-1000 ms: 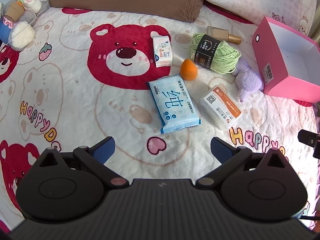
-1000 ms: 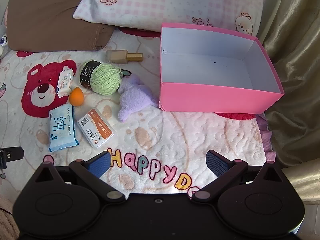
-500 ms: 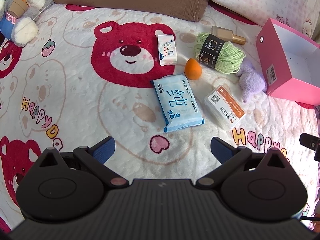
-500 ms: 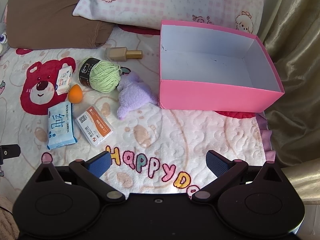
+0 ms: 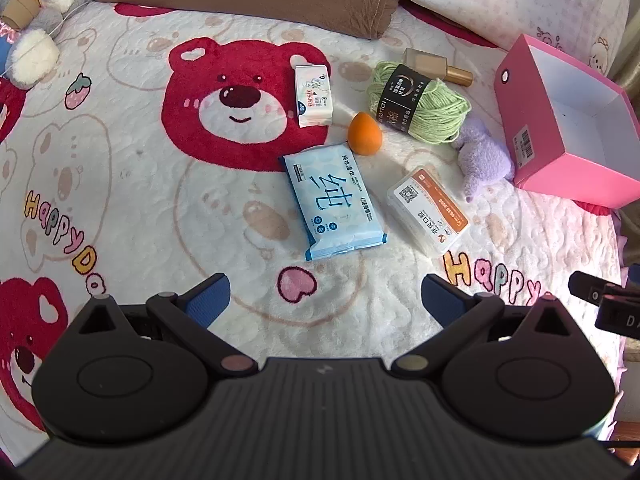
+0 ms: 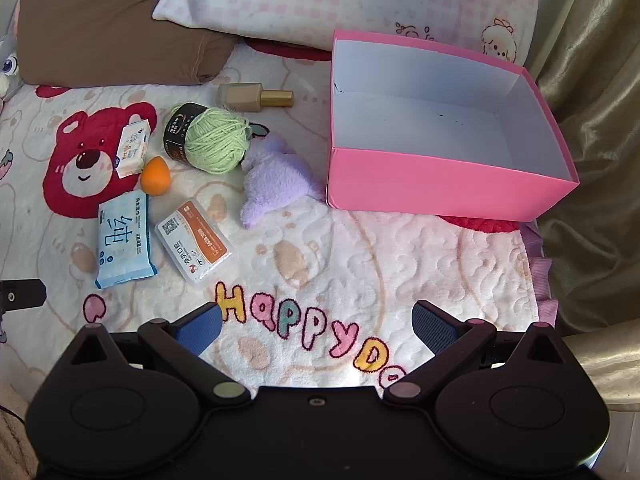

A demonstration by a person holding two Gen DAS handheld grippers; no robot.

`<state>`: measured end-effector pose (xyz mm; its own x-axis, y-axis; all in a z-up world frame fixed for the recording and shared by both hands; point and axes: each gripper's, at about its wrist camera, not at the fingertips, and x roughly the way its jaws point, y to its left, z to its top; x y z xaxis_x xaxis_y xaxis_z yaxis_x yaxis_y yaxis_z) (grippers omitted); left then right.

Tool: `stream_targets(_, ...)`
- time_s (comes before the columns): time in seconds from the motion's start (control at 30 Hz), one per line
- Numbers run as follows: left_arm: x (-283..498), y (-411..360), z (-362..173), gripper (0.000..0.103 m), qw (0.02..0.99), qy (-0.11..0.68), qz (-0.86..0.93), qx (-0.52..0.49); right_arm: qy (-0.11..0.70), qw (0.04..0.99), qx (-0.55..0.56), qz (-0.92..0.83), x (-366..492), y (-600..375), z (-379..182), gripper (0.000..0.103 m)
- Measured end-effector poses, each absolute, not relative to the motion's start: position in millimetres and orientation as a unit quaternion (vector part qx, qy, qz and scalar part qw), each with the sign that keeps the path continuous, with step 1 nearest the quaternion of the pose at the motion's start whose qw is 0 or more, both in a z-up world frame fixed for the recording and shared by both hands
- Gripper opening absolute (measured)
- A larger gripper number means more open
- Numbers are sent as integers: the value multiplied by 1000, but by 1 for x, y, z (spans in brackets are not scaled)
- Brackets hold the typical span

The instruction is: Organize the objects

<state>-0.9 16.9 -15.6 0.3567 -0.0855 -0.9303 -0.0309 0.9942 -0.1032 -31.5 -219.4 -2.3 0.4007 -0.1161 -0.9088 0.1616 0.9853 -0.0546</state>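
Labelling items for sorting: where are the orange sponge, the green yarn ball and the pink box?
orange sponge (image 5: 364, 134): left wrist view, middle.
green yarn ball (image 6: 216, 142): right wrist view, yarn face.
pink box (image 6: 440, 184): right wrist view, front wall.

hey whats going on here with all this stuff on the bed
A person holds a claw in each hand over a bear-print blanket, tidying up. Both the left claw and right claw are open and empty. Nothing is packed yet: the pink box is empty, and the wet wipes pack, green yarn, orange sponge, purple plush and card box all lie on the blanket beside it.
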Motion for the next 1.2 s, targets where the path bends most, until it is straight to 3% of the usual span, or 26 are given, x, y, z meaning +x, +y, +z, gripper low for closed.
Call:
stream_targets(1.0,-8,13,-4,103,825,560,-51,-63,546,834,18,-79,-31,-220,-5,102)
stream_targets(1.2,0,-3,15,101,841,532,-98,-4,527,846,33,-75,-33,-222,2,102)
